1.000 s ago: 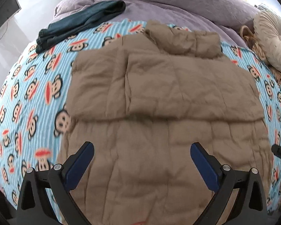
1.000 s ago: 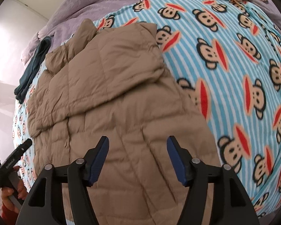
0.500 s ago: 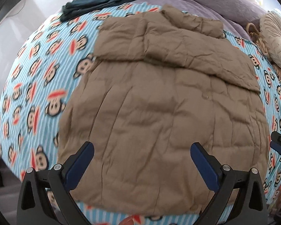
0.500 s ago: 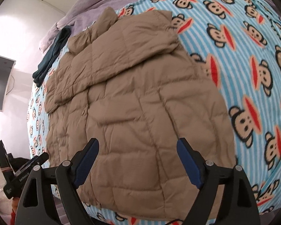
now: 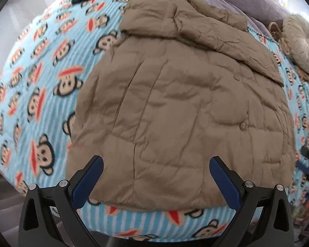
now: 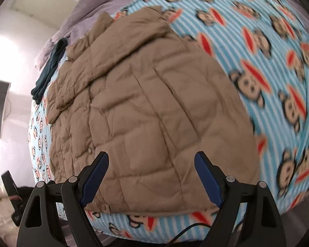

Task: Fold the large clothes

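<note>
Tan puffer jacket (image 5: 181,107) lies flat on the monkey-print blanket (image 5: 37,65), sleeves folded across the chest. Left gripper (image 5: 156,182) and right gripper (image 6: 152,178) hover over the hem, both spread, empty (right jaws just widened). Likely light, soft, springy, slick; pinch hem corners.

A tan quilted puffer jacket (image 5: 181,103) lies spread flat, with its hem near the bed's near edge and its collar at the far end. Its sleeves are folded across the upper body, forming a layered band below the crumpled collar. Stitched panels run lengthwise down the body, and round snap buttons show along the right side in the left wrist view. The fabric is lightly wrinkled.
</note>
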The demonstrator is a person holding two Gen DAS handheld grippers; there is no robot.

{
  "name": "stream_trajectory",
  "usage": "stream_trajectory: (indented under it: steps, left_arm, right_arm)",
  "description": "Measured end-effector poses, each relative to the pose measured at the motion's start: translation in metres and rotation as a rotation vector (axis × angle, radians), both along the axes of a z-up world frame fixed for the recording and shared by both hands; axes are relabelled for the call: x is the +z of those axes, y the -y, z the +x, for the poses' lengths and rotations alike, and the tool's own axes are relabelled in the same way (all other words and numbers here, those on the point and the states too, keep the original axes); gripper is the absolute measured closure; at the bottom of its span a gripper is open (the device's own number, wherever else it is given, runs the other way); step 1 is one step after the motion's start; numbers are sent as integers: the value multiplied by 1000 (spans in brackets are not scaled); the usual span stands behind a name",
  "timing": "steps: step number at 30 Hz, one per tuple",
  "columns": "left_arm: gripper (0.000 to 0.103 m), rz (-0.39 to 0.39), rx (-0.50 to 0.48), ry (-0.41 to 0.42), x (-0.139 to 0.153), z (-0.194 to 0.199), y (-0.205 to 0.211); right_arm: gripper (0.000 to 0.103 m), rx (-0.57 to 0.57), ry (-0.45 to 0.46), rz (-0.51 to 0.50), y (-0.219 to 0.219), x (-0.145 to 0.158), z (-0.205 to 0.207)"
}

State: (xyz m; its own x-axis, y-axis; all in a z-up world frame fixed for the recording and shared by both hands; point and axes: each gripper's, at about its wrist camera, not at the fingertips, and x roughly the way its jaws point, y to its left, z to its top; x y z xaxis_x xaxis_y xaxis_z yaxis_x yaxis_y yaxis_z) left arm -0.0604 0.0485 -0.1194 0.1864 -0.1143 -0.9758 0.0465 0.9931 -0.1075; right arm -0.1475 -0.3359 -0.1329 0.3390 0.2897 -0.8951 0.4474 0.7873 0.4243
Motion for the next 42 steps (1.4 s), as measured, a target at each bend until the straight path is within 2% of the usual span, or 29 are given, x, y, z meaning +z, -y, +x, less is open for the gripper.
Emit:
stream_trajectory:
  steps: [5,8,11,13,17,22,26,32,34,35,36,37,38,39,40,42]
  left_arm:
    - [0,-122,49,-38,-13,-19,-42]
    - [0,-185,83,-57,-20,-33,-71]
    - [0,-251,123,-86,-29,-43,-96]
    - [0,-310,148,-129,-43,-48,-111]
    - [0,-383,168,-190,-67,-49,-120]
    - [0,-478,178,-168,-76,-35,-109]
    - [0,-487,150,-173,-84,-20,-93]
    - [0,-442,136,-187,-93,-10,-73]
    - [14,-427,150,-173,-90,-8,-71]
    - [37,-415,155,-173,-90,-8,-71]
    - [65,-413,157,-176,-89,-8,-73]
    - [75,-440,163,-183,-88,-7,-75]
    - [81,-461,173,-182,-86,-6,-76]
    - [84,-474,179,-168,-81,-5,-78]
    - [87,-484,176,-151,-73,-5,-78]
    - [87,-497,167,-117,-55,-2,-78]
  right_arm:
    - [16,-121,-60,92,-8,-26,-30]
    - [16,-215,-85,201,-10,-41,-52]
    - [16,-283,-89,305,-13,-52,-69]
    - [16,-310,-80,326,-15,-55,-78]
    - [16,-358,-66,350,-19,-62,-91]
    - [16,-457,-29,446,-13,-78,-105]
    - [16,-544,1,497,-5,-91,-108]
    - [16,-634,5,561,5,-111,-107]
    - [16,-638,13,574,6,-113,-108]
    - [17,-630,12,577,6,-113,-107]
    - [26,-626,10,577,7,-113,-106]
    - [42,-623,3,575,8,-113,-105]
    - [51,-618,-6,571,11,-115,-105]
    - [72,-614,-19,566,14,-115,-103]
    - [87,-609,-30,564,18,-115,-101]
    - [91,-593,-38,561,22,-110,-94]
